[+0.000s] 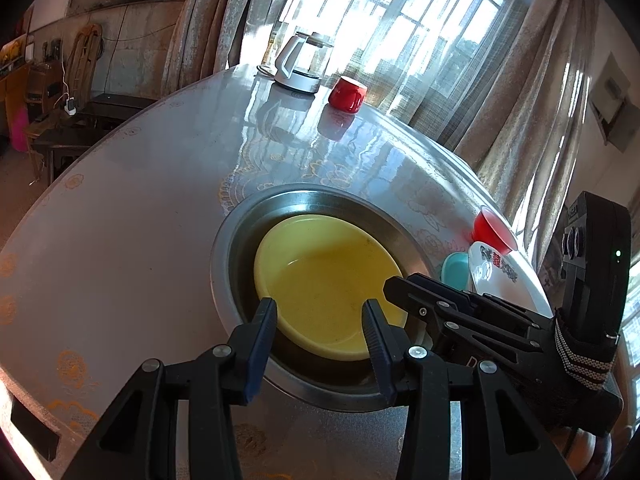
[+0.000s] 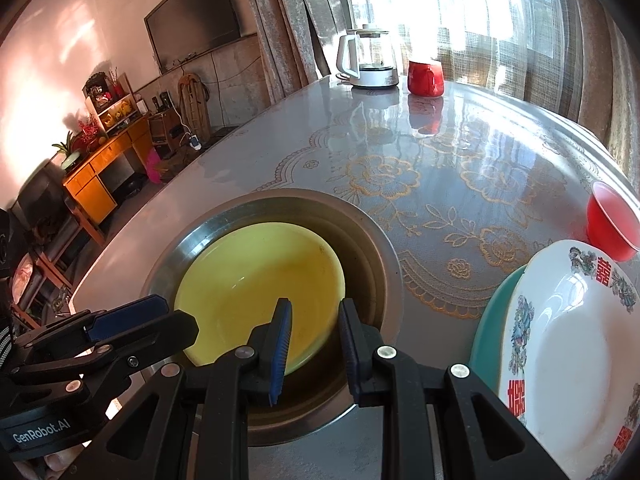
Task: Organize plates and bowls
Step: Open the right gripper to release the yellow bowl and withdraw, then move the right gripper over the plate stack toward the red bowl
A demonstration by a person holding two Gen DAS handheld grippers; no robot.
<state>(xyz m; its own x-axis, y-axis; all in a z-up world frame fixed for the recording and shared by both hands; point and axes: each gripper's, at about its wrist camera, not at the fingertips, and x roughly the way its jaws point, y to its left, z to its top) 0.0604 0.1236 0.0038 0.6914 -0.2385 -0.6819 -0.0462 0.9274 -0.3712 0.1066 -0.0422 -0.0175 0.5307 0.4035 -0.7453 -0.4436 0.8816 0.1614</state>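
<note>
The yellow bowl (image 2: 256,292) sat in the metal basin (image 2: 372,240) sunk into the surface — both tools gaped, holding nothing. The right tool (image 2: 314,344) straddled its near rim; best to close squarely there, lifting level toward the white plate (image 2: 568,344).

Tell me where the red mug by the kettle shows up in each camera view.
Left wrist: the red mug sits upper centre, just right of the kettle, at the table's far edge.
Right wrist: the red mug is top, right of centre, again right of the kettle.
Shared landmark: the yellow bowl in the metal recess.
</note>
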